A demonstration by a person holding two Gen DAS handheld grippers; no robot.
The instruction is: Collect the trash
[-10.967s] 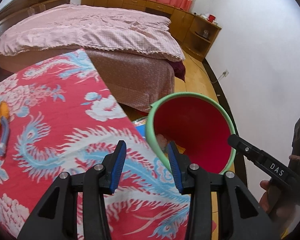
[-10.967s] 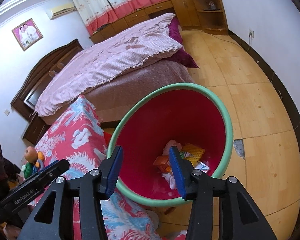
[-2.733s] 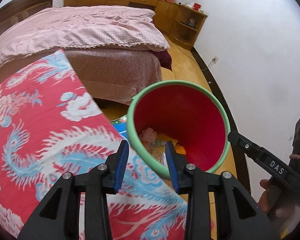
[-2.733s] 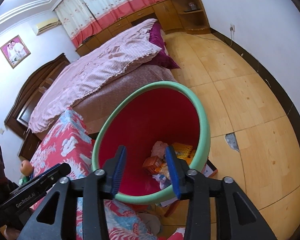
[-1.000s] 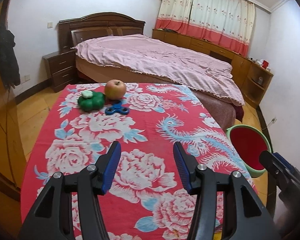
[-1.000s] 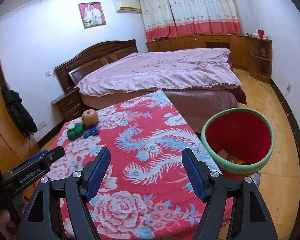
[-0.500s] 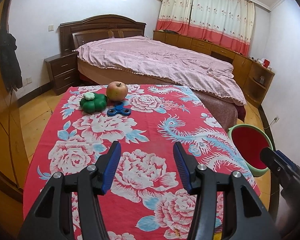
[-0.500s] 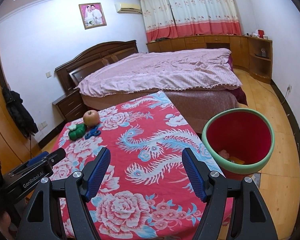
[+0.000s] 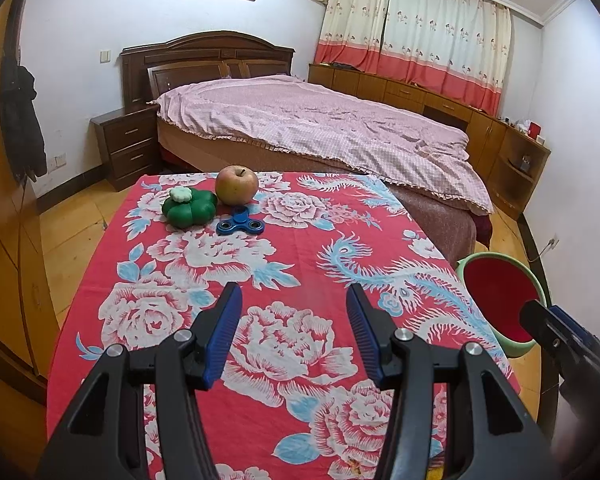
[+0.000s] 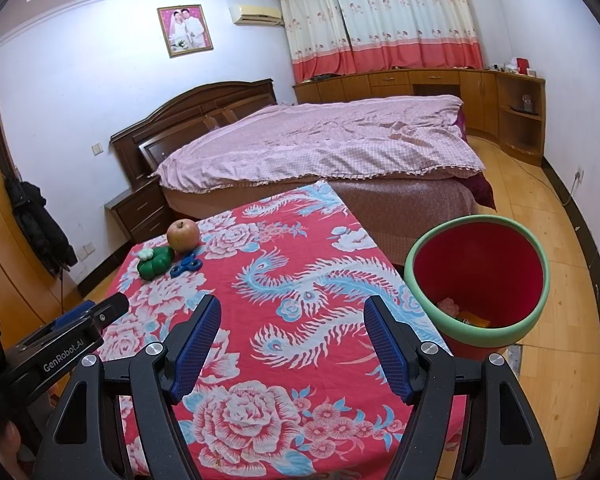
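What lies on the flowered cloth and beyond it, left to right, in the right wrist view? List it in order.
Green flower-shaped toy → apple → blue fidget spinner, just right of the toy and in front of the apple → red bin with green rim, standing on the floor off the table's right edge.

1. The counter [image 9: 300,248] is covered by a matt printed cloth.
2. The bin [image 10: 480,320] looks like smooth plastic.
3. The fingers [image 10: 196,344] are faced with ribbed blue pads.
4. The floor [image 10: 572,320] is laid in glossy wood.
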